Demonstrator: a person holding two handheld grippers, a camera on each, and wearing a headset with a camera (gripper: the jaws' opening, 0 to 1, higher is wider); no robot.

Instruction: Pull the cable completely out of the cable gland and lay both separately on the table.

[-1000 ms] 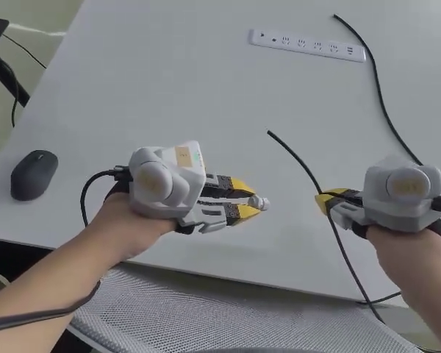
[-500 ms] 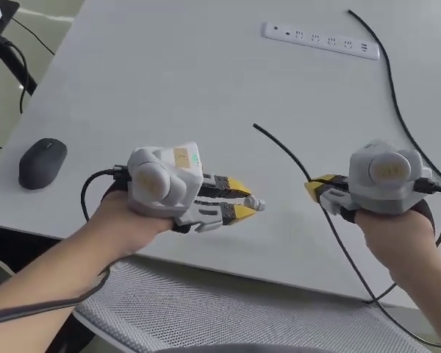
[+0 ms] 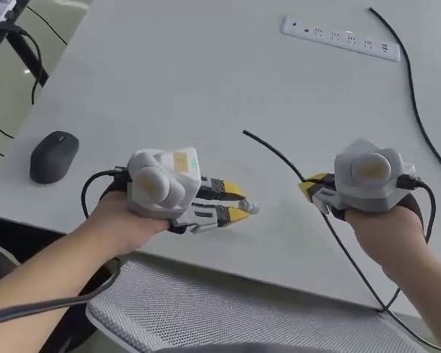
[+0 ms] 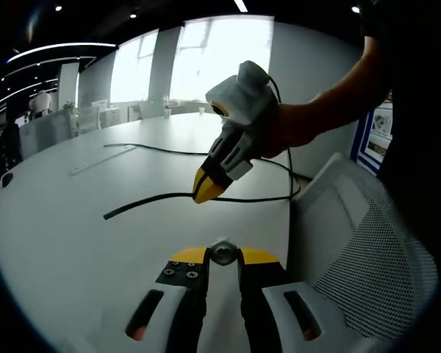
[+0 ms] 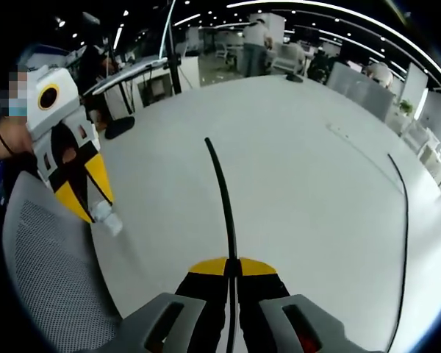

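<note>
2 grips unchanged: l claw point(image 3: 241, 208) clamps gland point(image 4: 222, 252), r claw point(image 3: 306, 188) clamps cable point(image 3: 272, 151).

Head view high above the table point(image 3: 169, 88); 2 gripper views low, face to face, cable point(image 3: 272, 154) shared.

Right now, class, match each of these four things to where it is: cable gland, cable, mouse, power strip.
1 cable gland
2 cable
3 mouse
4 power strip

A far end of the table
B gripped by the right gripper
C near the table's left edge
D at the tips of the left gripper

Pairs: 1-D, 2-B, 3-C, 4-A
</note>
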